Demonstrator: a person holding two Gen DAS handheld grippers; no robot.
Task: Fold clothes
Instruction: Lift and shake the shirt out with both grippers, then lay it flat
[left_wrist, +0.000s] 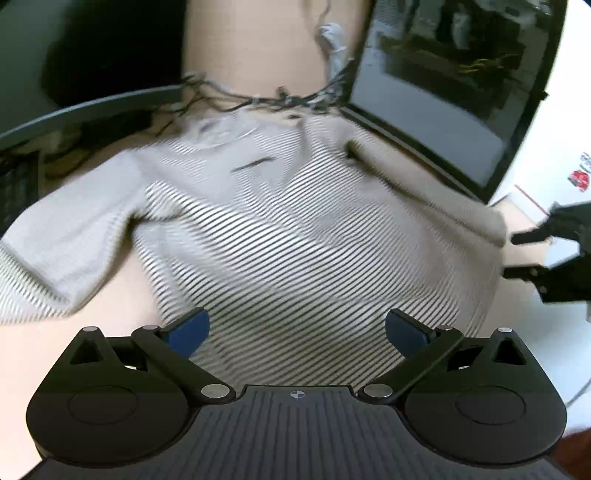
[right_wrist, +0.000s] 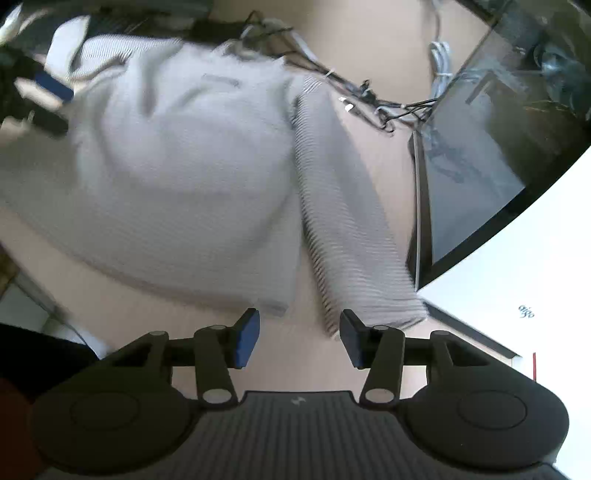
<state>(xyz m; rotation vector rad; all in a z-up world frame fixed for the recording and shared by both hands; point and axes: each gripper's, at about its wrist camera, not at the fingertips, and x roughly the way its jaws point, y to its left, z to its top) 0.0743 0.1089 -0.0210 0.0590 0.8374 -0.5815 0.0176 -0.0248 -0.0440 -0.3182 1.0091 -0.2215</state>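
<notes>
Sweater (left_wrist: 280, 221), striped grey, lies spread flat on the desk (left_wrist: 122, 295), collar toward the far edge by the cables (left_wrist: 258, 99); left gripper (left_wrist: 297, 332) over its hem, fingers wide apart, empty. Right wrist view: right gripper (right_wrist: 299, 338) over bare desk just short of a sleeve (right_wrist: 351, 236), fingers parted, empty; monitor (right_wrist: 480, 166) at the right edge.

The shirt (left_wrist: 280, 229) is viewed closely from its hem by the left wrist camera, faced toward the collar and monitor (left_wrist: 454, 92), while it is viewed from beside a sleeve (right_wrist: 343, 206) by the right wrist camera, shirt, monitor and cables (right_wrist: 369, 96) being shared.
</notes>
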